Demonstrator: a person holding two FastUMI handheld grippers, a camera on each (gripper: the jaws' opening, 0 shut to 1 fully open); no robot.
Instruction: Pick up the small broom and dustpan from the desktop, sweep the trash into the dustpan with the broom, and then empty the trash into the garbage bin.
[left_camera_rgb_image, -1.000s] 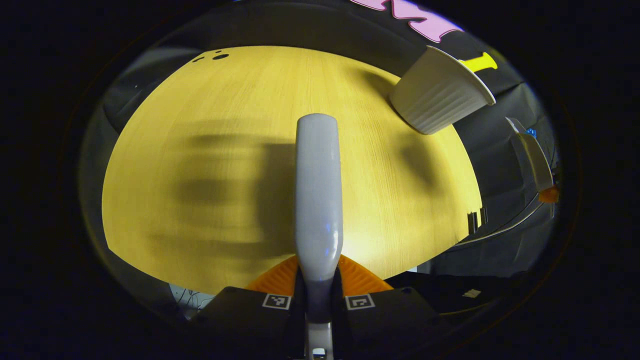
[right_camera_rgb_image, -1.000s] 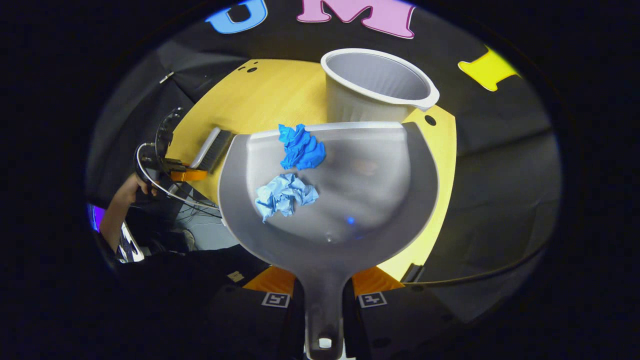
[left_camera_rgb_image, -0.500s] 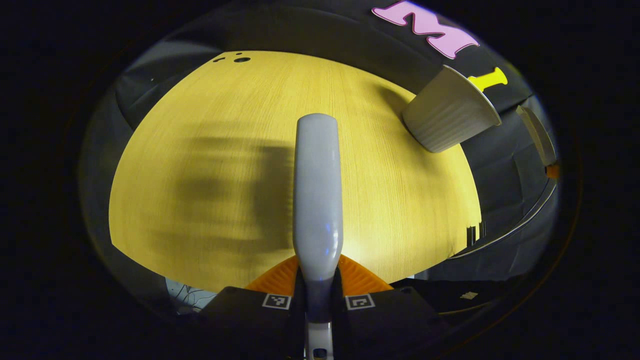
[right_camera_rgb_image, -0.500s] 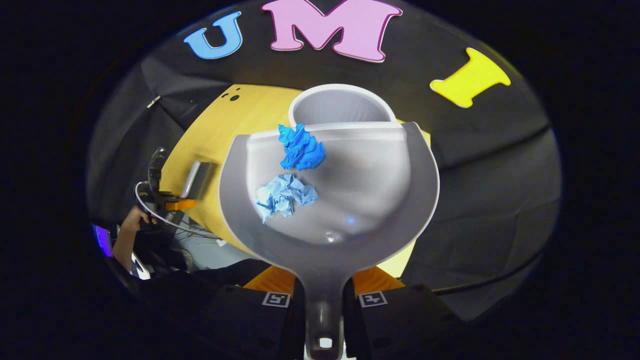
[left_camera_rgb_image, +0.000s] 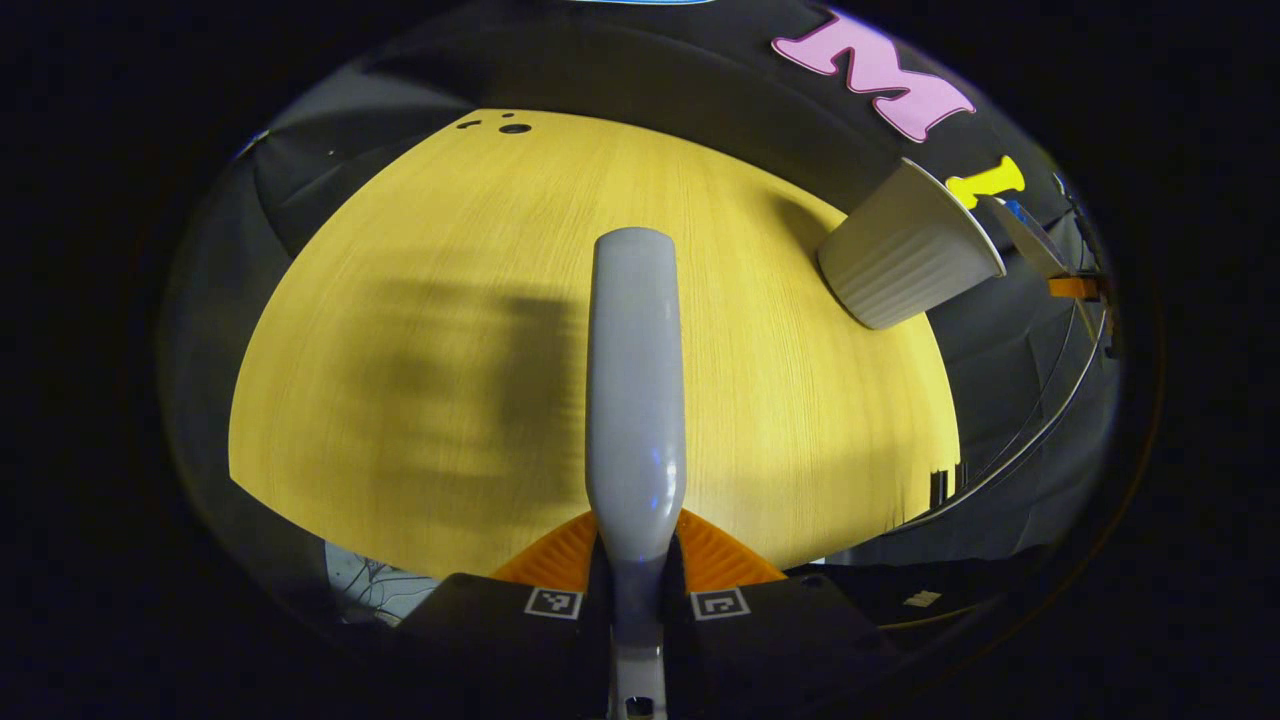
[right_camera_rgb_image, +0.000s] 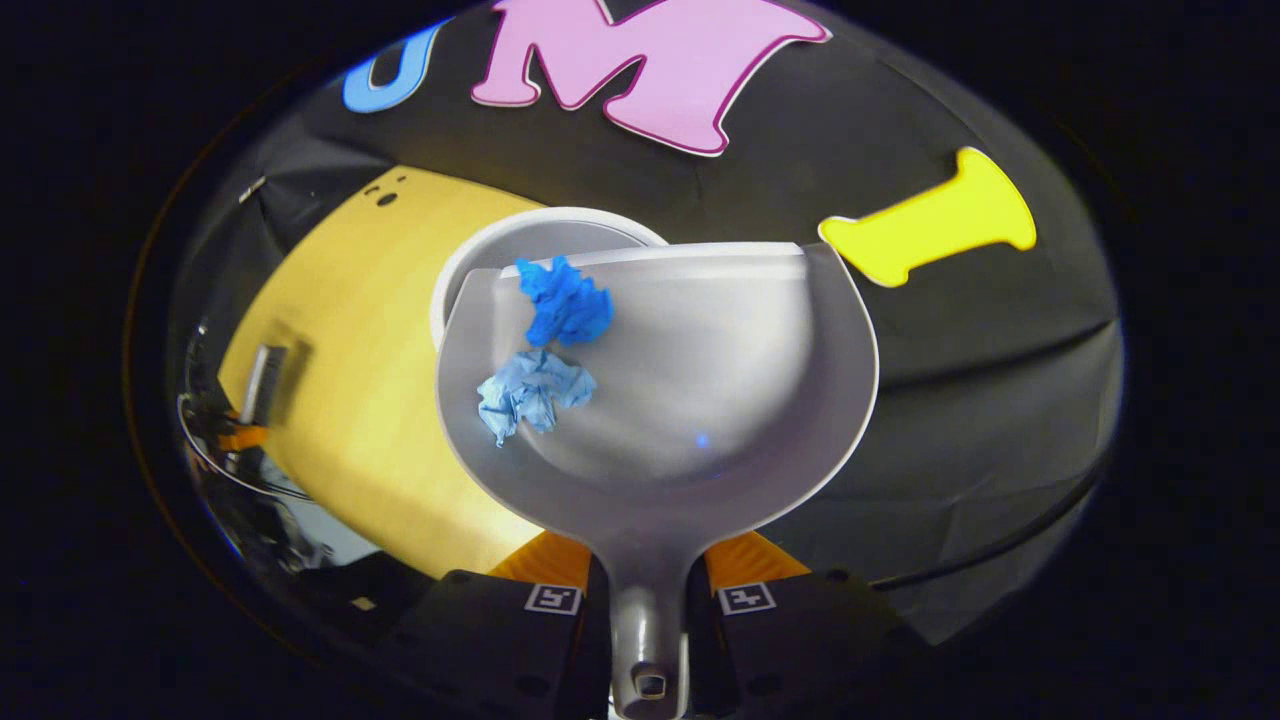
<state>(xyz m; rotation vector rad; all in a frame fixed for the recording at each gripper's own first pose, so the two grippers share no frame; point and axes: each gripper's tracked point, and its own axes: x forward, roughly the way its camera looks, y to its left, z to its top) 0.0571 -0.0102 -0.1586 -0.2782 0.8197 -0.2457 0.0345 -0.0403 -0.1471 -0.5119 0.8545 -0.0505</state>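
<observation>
My left gripper (left_camera_rgb_image: 636, 575) is shut on the grey small broom (left_camera_rgb_image: 636, 390), which points out over the yellow desktop (left_camera_rgb_image: 430, 300). My right gripper (right_camera_rgb_image: 648, 585) is shut on the handle of the grey dustpan (right_camera_rgb_image: 720, 400). A dark blue paper wad (right_camera_rgb_image: 565, 302) and a light blue wad (right_camera_rgb_image: 530, 390) lie in the pan's left half. The pan's front lip hangs over the white garbage bin (right_camera_rgb_image: 500, 240), whose rim shows behind its left corner. In the left gripper view the ribbed bin (left_camera_rgb_image: 905, 255) stands at the far right, with the dustpan (left_camera_rgb_image: 1022, 235) tilted beside its rim.
In the right gripper view the broom (right_camera_rgb_image: 262, 368) and the left gripper (right_camera_rgb_image: 235, 435) show small at the desktop's (right_camera_rgb_image: 350, 380) left edge. Cables hang off the table's right side (left_camera_rgb_image: 1030, 440). Small dark holes (left_camera_rgb_image: 514, 128) mark the desktop's far corner.
The right gripper has carried the dustpan up and over the bin, so the bin slid left behind the pan. Both wads shifted slightly left in the pan. The broom stays held.
</observation>
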